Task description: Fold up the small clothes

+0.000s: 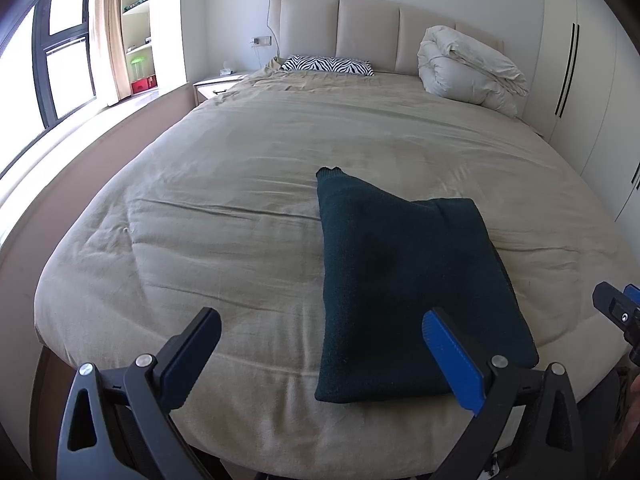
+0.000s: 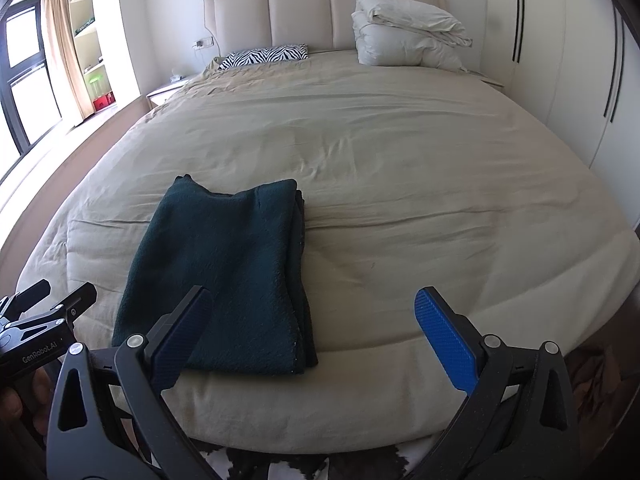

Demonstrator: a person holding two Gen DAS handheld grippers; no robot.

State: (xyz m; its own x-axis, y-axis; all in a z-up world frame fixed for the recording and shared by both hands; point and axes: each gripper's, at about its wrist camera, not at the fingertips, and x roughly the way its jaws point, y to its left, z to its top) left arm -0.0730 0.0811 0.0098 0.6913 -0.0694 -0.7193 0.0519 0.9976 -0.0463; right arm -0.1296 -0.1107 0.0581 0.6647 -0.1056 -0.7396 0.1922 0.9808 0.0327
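Note:
A dark green knitted garment [image 1: 404,280] lies folded into a rough rectangle near the foot of the bed; it also shows in the right wrist view [image 2: 228,272]. One narrow end sticks out toward the headboard. My left gripper [image 1: 320,344] is open and empty, above the bed's near edge, its right finger over the garment's near right corner. My right gripper [image 2: 312,320] is open and empty, its left finger over the garment's near edge. Each gripper shows at the edge of the other's view.
The bed [image 1: 240,208] has a wrinkled beige cover. A zebra-print pillow [image 1: 328,65] and a folded white duvet [image 1: 468,68] lie by the headboard. A nightstand [image 1: 216,86] and window stand at left, white wardrobes [image 1: 576,80] at right.

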